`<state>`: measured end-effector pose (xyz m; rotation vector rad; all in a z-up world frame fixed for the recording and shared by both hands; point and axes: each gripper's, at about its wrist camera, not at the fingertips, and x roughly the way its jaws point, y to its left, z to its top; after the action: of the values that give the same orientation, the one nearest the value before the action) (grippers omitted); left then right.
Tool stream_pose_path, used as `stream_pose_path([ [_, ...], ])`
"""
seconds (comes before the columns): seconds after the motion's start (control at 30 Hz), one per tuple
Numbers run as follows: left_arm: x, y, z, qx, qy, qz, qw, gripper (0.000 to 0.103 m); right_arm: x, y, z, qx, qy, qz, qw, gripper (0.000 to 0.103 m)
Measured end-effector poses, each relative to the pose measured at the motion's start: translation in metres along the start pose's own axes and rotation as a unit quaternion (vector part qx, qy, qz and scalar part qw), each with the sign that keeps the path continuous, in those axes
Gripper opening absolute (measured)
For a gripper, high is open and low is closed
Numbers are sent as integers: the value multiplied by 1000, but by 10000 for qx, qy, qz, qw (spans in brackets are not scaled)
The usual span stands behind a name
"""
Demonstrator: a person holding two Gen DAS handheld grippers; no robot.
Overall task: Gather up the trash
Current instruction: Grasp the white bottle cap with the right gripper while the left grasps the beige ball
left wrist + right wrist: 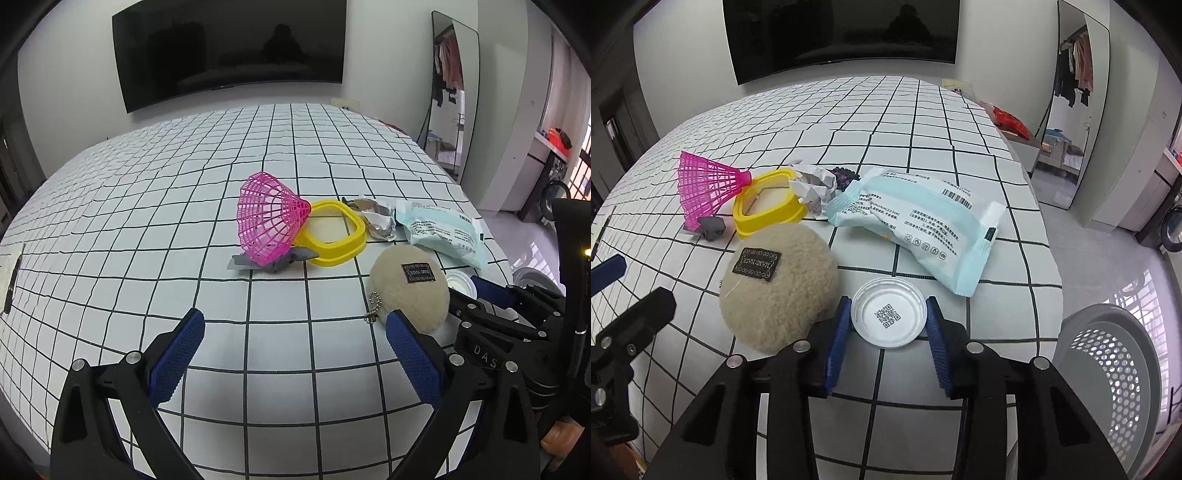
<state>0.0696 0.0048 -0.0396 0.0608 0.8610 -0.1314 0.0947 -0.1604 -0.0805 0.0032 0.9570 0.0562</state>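
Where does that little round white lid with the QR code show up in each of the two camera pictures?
Left wrist view: the white lid peeks out at the right, mostly hidden behind the fluffy beige pouch.
Right wrist view: the lid sits low in the middle, between the fingers of the right gripper, whose pads reach its rim.
Shared landmark: the fluffy beige pouch, just left of the lid in both.

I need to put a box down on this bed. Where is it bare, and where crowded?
Bare: the checked sheet left of the pink shuttlecock, and the far stretch toward the TV. Crowded: the near right, where yellow frame, crumpled paper, wipes pack, fluffy pouch and white lid cluster.
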Motion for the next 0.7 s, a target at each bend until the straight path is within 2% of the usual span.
stream_pose_path([
  [0.3, 5, -27, 3, 141, 90, -282, 9995, 97, -27, -28, -21, 448, -100, 31, 9989, 39],
  [0.43, 12, -44, 7, 167, 238, -546, 9981, 97, -38, -50, -36, 772, -67, 116, 9969, 39],
  [0.7, 31, -73, 12, 330, 361, -546, 9973, 97, -58, -76, -57, 1087, -120, 31, 9940, 39],
])
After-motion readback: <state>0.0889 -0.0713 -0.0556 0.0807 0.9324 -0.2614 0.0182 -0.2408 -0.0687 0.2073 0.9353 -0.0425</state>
